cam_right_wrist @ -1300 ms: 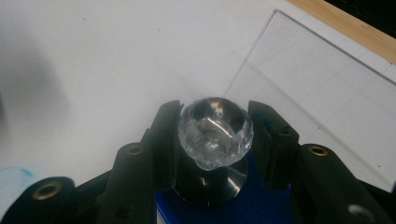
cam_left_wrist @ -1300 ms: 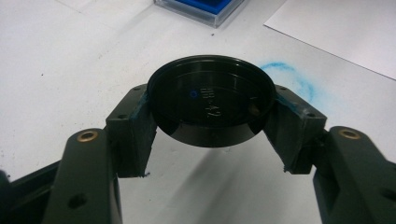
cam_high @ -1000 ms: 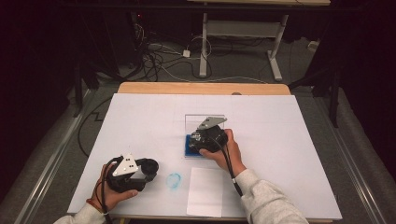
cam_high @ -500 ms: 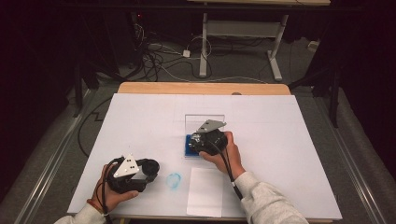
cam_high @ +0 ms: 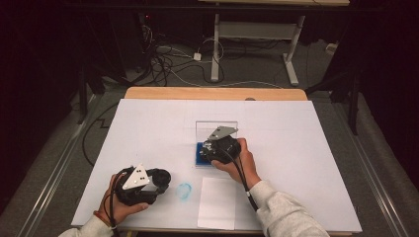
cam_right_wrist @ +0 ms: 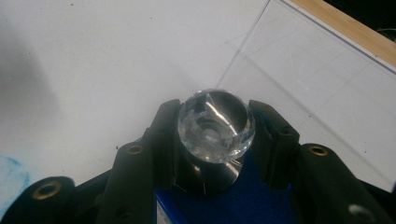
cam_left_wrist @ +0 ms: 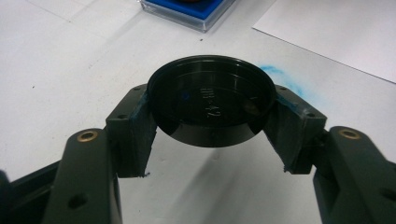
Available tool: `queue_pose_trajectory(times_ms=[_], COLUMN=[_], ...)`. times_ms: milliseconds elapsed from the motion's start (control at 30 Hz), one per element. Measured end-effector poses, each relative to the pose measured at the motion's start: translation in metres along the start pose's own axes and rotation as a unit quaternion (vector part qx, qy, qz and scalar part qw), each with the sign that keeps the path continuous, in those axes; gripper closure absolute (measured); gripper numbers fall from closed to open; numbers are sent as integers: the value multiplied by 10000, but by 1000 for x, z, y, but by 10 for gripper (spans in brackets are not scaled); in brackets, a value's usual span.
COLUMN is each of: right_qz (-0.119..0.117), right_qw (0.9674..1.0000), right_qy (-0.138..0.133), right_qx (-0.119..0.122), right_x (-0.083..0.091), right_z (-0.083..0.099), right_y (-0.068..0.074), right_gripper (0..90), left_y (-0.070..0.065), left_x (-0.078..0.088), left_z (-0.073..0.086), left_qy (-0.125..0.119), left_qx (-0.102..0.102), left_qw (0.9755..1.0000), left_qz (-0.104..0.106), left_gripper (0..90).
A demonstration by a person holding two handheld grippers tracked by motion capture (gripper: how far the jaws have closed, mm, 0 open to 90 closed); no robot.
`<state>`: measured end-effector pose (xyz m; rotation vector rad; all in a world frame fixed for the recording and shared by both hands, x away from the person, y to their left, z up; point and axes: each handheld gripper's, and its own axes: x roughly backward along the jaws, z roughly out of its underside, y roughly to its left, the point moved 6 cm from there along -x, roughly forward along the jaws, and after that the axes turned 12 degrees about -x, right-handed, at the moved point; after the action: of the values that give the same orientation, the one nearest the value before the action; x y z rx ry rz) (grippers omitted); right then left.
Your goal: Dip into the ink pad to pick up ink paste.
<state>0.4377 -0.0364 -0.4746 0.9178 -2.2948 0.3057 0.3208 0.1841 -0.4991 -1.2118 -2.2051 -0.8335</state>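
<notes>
Widest of all, the white-covered desk [cam_high: 306, 148]. Near its middle, an open blue case [cam_high: 200, 154], with a clear lid [cam_high: 210, 131] standing upright at the far edge. Just on the person's side of the case, a loose paper sheet [cam_high: 217, 202] lying flat. Left of that sheet and also nearer than the case, a faint blue smudge [cam_high: 184, 190]. Well off to the near left of the case, the left gripper [cam_high: 159, 178], low over the desk, jaws drawn in narrow and clamped on the rim of a black round cap [cam_left_wrist: 212, 100], hollow side facing the left gripper view. Directly over the case, the right gripper [cam_high: 207, 150], jaws closed on either side of a lens [cam_right_wrist: 215, 125], a black barrel topped with clear glass, base down at the blue foam. Seated in the foam or just lifted off it: cannot tell. Against a second ago, nothing shifted: both hands in the same spots, both grips unchanged, case and sheet where they were. Probably a pause with both parts secured. Likely next: lifting the lens clear of the case and bringing it to the cap, keeping the barrel upright to avoid slipping.
</notes>
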Motion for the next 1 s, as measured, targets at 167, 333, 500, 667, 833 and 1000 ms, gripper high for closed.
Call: queue_pose_trajectory(times_ms=[167,333,500,667,833,1000], right_qz=[-9,-143,-47,-177,-327,-335], right_qw=[9999,9998,9998,9995,9983,9965], right_qy=[-52,-138,-168,-243,-476,-769], right_qx=[132,-57,38,-29,12,-48], right_x=[-2,-1,-1,4,16,37], right_z=[-1,0,1,3,0,-8], right_y=[1,-3,1,-3,-1,-5], right_gripper=[569,568,569,569,569,570], left_y=[-3,-2,-3,-2,0,1], left_x=[-1,-2,-2,-2,-2,-2], left_z=[-1,1,0,1,2,3], left_qy=[13,19,39,45,61,75], left_qx=[-145,-77,-72,-52,-29,-2], left_qw=[9999,10000,10000,10000,10000,10000], left_qz=[7,22,14,-6,-26,-40], left_gripper=[370,370,370,370,370,370])
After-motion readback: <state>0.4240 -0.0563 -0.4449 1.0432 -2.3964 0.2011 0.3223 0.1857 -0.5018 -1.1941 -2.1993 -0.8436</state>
